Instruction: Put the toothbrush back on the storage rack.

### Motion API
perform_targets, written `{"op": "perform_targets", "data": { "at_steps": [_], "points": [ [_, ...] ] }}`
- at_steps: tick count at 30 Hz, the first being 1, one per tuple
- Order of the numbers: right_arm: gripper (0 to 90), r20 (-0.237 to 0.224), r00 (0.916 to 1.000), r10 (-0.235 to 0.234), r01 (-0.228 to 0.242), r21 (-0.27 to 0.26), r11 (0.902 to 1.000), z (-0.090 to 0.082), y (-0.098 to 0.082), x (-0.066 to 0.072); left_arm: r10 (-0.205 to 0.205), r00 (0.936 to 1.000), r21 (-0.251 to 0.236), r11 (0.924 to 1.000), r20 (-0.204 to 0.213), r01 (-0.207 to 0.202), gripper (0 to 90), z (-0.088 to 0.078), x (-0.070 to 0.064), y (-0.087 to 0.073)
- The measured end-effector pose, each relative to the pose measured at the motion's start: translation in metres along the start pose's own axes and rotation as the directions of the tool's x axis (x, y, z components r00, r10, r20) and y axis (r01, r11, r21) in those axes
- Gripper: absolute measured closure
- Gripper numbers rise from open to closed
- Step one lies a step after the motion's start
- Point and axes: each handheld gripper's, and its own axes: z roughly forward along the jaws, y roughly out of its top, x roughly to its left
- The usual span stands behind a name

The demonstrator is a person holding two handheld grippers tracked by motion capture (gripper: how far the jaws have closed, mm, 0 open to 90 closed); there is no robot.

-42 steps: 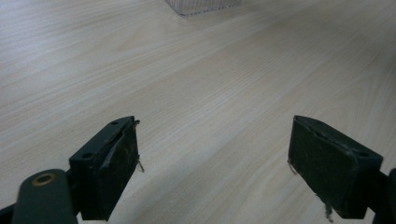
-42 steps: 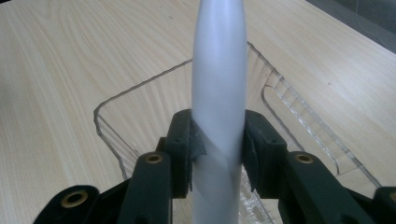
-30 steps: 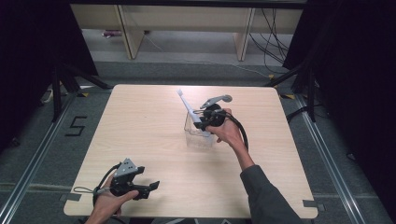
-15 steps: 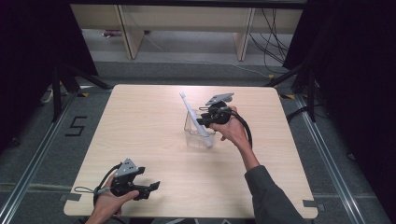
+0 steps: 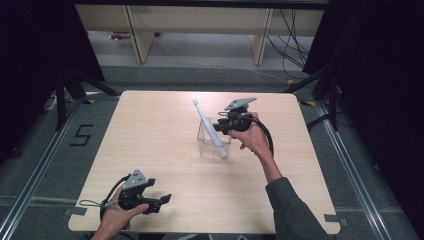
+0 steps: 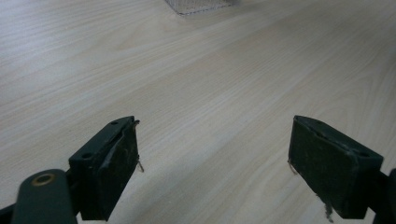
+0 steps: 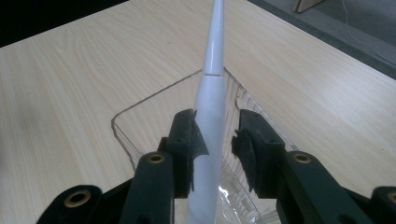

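Observation:
A white electric toothbrush leans in a clear plastic container at the table's middle, its head up to the far left. My right gripper straddles the handle just above the container's rim. In the right gripper view the toothbrush rests against the left pad, with a narrow gap to the right pad, so that gripper is slightly open around it. The container lies right below. My left gripper stands open near the front left edge, low over bare wood, nothing between its jaws.
The container's bottom edge shows far ahead of the left gripper. Bare light wood tabletop lies around the container. Dark floor, rails and wooden shelving surround the table.
The right hand has shifted a little to the right and the toothbrush has sunk slightly lower into the container. The left gripper has stayed in place.

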Motion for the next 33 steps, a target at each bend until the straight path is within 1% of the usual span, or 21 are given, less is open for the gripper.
{"op": "perform_targets", "data": {
  "at_steps": [1, 2, 4, 6, 7, 9, 10, 11, 15, 16, 17, 21, 22, 23, 24, 25, 28, 29, 30, 31, 33],
  "points": [
    [66.8, 0.002, 0.9997, -0.026, 0.026, 0.005, 0.9996, -0.001, 0.001, -0.002, 0.0, 1.0, 0.0, 1.0, 0.0, 0.0, 15.3, 0.0, 0.0, 0.0],
    [66.6, -0.004, 1.0, -0.007, 0.007, 0.008, 0.9999, -0.002, 0.0, -0.001, 0.0, 1.0, 0.0, 1.0, 0.0, 0.0, 15.3, 0.0, 0.0, 0.0],
    [66.3, 0.005, 0.9999, -0.012, 0.012, -0.011, 0.9999, -0.003, 0.0, -0.002, 0.003, 1.0, 0.0, 1.0, -0.001, -0.003, 15.2, 0.0, 0.001, 0.0],
    [65.7, -0.013, 0.9999, 0.006, -0.006, -0.005, 1.0, -0.004, 0.0, -0.002, 0.002, 1.0, 0.009, 1.0, -0.004, -0.002, 15.3, -0.001, 0.0, 0.001],
    [65.4, 0.0, 1.0, -0.008, 0.008, -0.005, 1.0, -0.005, 0.0, -0.003, 0.001, 1.0, 0.008, 1.0, -0.004, -0.001, 15.3, -0.001, 0.0, 0.001],
    [64.3, -0.011, 0.9999, 0.007, -0.007, -0.01, 0.9999, -0.006, 0.0, -0.003, 0.004, 1.0, 0.004, 1.0, -0.002, -0.004, 15.3, 0.0, 0.001, 0.0],
    [63.4, 0.005, 1.0, 0.004, -0.004, -0.003, 1.0, -0.008, 0.0, -0.003, 0.004, 1.0, 0.0, 1.0, -0.002, -0.004, 15.3, 0.0, 0.001, 0.0],
    [62.2, -0.002, 1.0, -0.002, 0.002, -0.011, 0.9999, -0.008, 0.0, -0.004, 0.004, 1.0, 0.0, 1.0, -0.001, -0.004, 15.3, 0.0, 0.001, 0.0],
    [59.8, 0.011, 0.9999, 0.011, -0.011, -0.017, 0.9998, -0.014, -0.001, -0.005, 0.002, 1.0, 0.008, 1.0, -0.004, -0.002, 15.3, -0.001, 0.0, 0.001],
    [59.0, 0.007, 0.9999, 0.012, -0.012, -0.036, 0.9993, -0.014, -0.001, -0.005, 0.003, 1.0, 0.009, 1.0, -0.004, -0.003, 15.3, -0.001, 0.0, 0.001],
    [58.0, 0.013, 0.9999, 0.003, -0.003, -0.026, 0.9997, -0.017, -0.001, -0.005, 0.004, 1.0, -0.001, 1.0, -0.003, -0.004, 15.3, 0.0, 0.001, 0.0],
    [56.7, 0.025, 0.9997, 0.004, -0.003, -0.04, 0.9992, -0.024, -0.002, -0.006, 0.004, 1.0, 0.0, 1.0, -0.003, -0.004, 15.2, 0.0, 0.0, 0.0],
    [56.2, 0.028, 0.9995, -0.017, 0.018, -0.042, 0.9989, -0.026, -0.003, -0.008, 0.003, 1.0, 0.0, 1.0, -0.003, -0.003, 15.3, 0.0, 0.0, 0.0],
    [55.9, 0.03, 0.9995, 0.011, -0.01, -0.033, 0.9994, -0.03, -0.003, -0.007, 0.003, 1.0, 0.0, 1.0, -0.003, -0.003, 15.3, 0.0, 0.0, 0.0],
    [55.3, 0.04, 0.9992, 0.003, 0.0, -0.058, 0.9983, -0.03, -0.005, -0.008, 0.001, 1.0, 0.001, 1.0, -0.003, -0.001, 15.3, 0.0, 0.0, 0.0],
    [54.6, 0.041, 0.9991, 0.006, -0.005, -0.044, 0.999, -0.035, -0.005, -0.009, 0.001, 1.0, 0.001, 1.0, -0.003, -0.001, 15.3, 0.0, 0.0, 0.0],
    [54.1, 0.044, 0.999, 0.007, -0.005, -0.051, 0.9987, -0.041, -0.008, -0.011, 0.001, 1.0, 0.002, 1.0, -0.004, -0.001, 15.3, 0.0, 0.0, 0.0],
    [53.7, 0.057, 0.9983, 0.007, -0.004, -0.065, 0.9979, -0.043, -0.01, -0.012, 0.003, 1.0, 0.001, 1.0, -0.004, -0.003, 15.2, 0.0, 0.0, 0.0],
    [53.3, 0.056, 0.9984, 0.009, -0.006, -0.051, 0.9987, -0.047, -0.011, -0.013, 0.001, 1.0, 0.002, 1.0, -0.004, -0.001, 15.3, 0.0, 0.0, 0.0],
    [52.8, 0.052, 0.9982, 0.03, -0.027, -0.053, 0.9982, -0.049, -0.013, -0.013, 0.002, 1.0, 0.002, 1.0, -0.004, -0.002, 15.3, 0.0, 0.0, 0.0],
    [52.3, 0.067, 0.9974, 0.027, -0.022, -0.071, 0.9973, -0.052, -0.017, -0.014, -0.004, 1.0, -0.002, 1.0, -0.002, 0.004, 15.2, 0.0, 0.0, 0.0]
  ]
}}
